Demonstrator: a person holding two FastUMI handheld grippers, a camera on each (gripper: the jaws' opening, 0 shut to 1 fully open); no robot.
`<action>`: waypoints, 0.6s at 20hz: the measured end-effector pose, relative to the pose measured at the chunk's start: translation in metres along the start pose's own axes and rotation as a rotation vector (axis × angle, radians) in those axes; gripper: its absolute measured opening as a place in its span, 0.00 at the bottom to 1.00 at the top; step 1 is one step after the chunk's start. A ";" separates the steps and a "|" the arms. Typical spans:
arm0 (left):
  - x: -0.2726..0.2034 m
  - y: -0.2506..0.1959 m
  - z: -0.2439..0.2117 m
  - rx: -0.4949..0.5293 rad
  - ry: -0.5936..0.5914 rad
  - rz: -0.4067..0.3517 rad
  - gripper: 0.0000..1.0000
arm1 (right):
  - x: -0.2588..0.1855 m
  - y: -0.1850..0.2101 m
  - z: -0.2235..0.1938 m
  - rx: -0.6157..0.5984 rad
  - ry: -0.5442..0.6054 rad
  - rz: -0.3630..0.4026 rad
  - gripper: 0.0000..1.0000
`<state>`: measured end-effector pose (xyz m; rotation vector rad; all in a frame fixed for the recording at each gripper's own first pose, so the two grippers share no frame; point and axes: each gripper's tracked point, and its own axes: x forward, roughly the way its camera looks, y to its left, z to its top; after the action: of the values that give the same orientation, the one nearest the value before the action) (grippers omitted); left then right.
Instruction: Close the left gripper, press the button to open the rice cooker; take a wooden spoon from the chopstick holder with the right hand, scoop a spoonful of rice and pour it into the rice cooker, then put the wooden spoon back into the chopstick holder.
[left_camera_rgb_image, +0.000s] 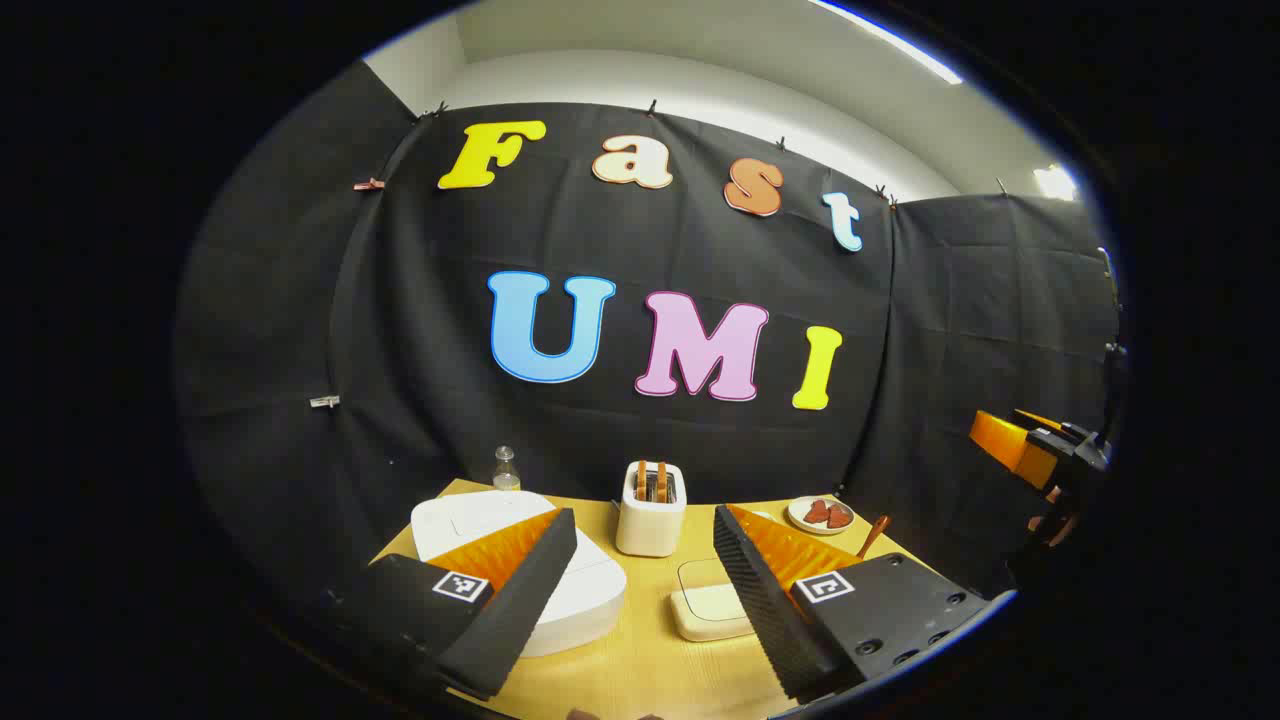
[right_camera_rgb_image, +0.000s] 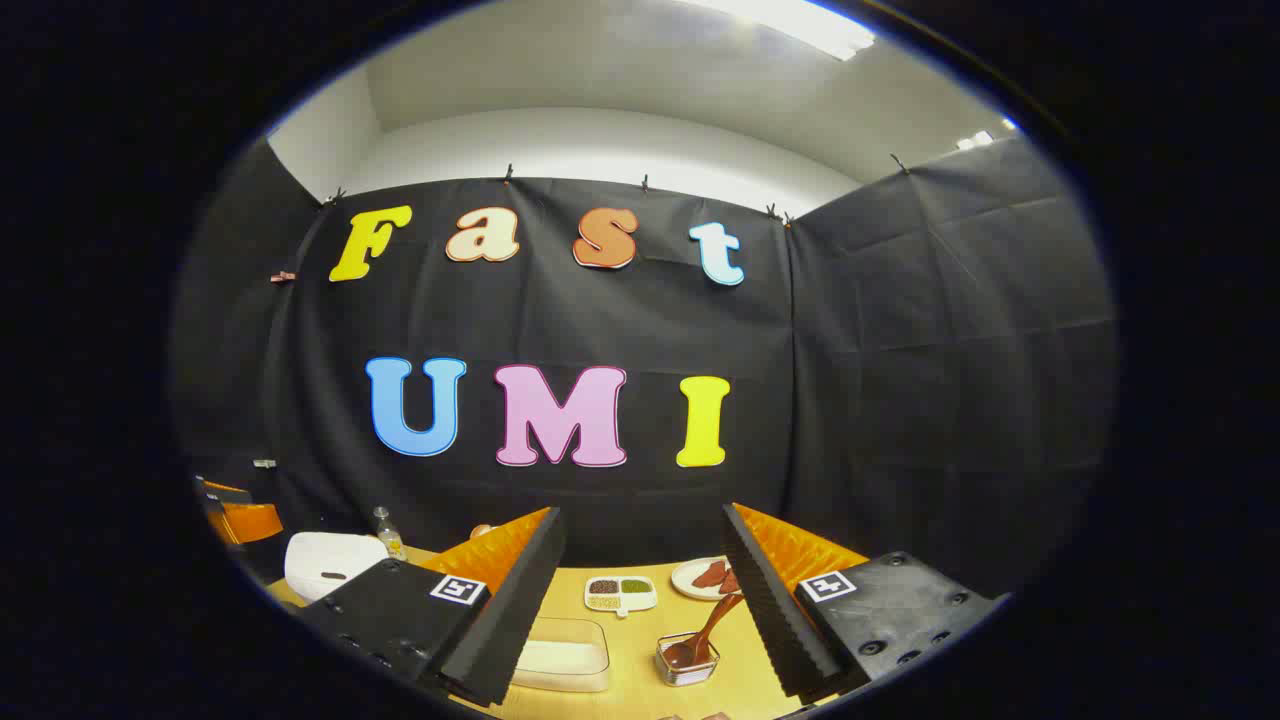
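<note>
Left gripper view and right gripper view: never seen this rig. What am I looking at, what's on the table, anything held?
No robot here: a person carries a two-finger tool in each hand, and a fisheye camera rides on each tool, looking out along its fingers.

Left gripper view: the left tool is open, holding nothing. Beyond it on the wooden table are the closed white rice cooker, a toaster and a small bottle. The other tool shows at the right edge.

Right gripper view: the right tool is also open and empty. Ahead of it lie a container of rice, the wooden spoon standing in its clear holder, a divided dish and a plate.
</note>
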<state>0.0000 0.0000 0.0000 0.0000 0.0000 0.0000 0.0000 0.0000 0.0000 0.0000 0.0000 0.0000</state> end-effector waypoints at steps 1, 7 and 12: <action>0.001 -0.003 0.000 -0.003 -0.006 0.008 0.96 | 0.003 -0.005 -0.005 -0.012 0.007 0.006 0.98; 0.006 -0.029 -0.009 -0.023 -0.004 0.029 0.96 | 0.010 -0.029 -0.030 0.004 0.058 0.050 0.96; 0.010 -0.043 -0.003 0.014 -0.041 0.032 0.95 | 0.016 -0.047 -0.049 0.049 0.114 0.046 0.98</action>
<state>0.0104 -0.0429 -0.0031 0.0139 -0.0411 0.0322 0.0162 -0.0471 -0.0487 0.0492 0.1138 0.0462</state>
